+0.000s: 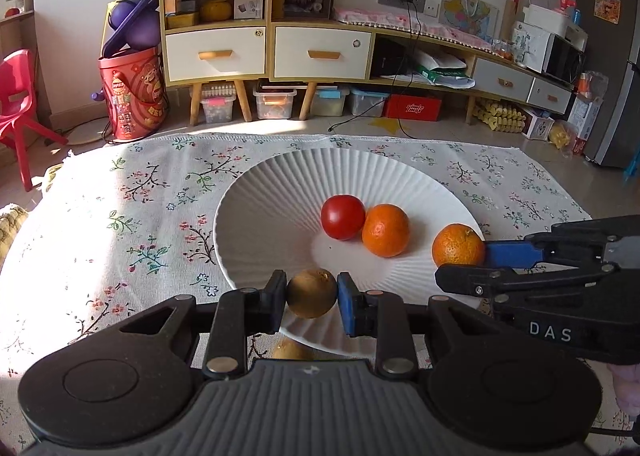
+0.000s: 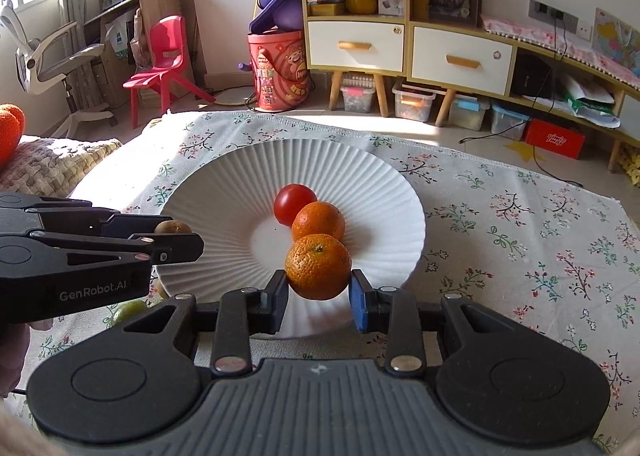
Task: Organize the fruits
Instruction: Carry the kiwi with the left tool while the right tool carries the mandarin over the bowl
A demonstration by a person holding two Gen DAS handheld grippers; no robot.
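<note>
A white ribbed plate point(image 1: 280, 184) point(image 2: 224, 184) lies on a floral cloth and holds a red tomato point(image 1: 343, 216) point(image 2: 292, 202) with a mandarin point(image 1: 386, 230) point(image 2: 319, 221) touching it. My left gripper point(image 1: 312, 294) is shut on a brown kiwi point(image 1: 312, 293) above the plate's near rim; that kiwi point(image 2: 173, 227) peeks from between its fingers in the right wrist view. My right gripper point(image 2: 319, 288) is shut on a second mandarin point(image 2: 319, 266) point(image 1: 458, 245) held above the plate's right side.
Another brown fruit point(image 1: 292, 350) lies on the floral cloth point(image 1: 120, 216) just under the plate's near rim, and a greenish fruit point(image 2: 129, 310) rests on the cloth by the left gripper. Cabinets, storage boxes and a red chair point(image 2: 164, 56) stand beyond the table.
</note>
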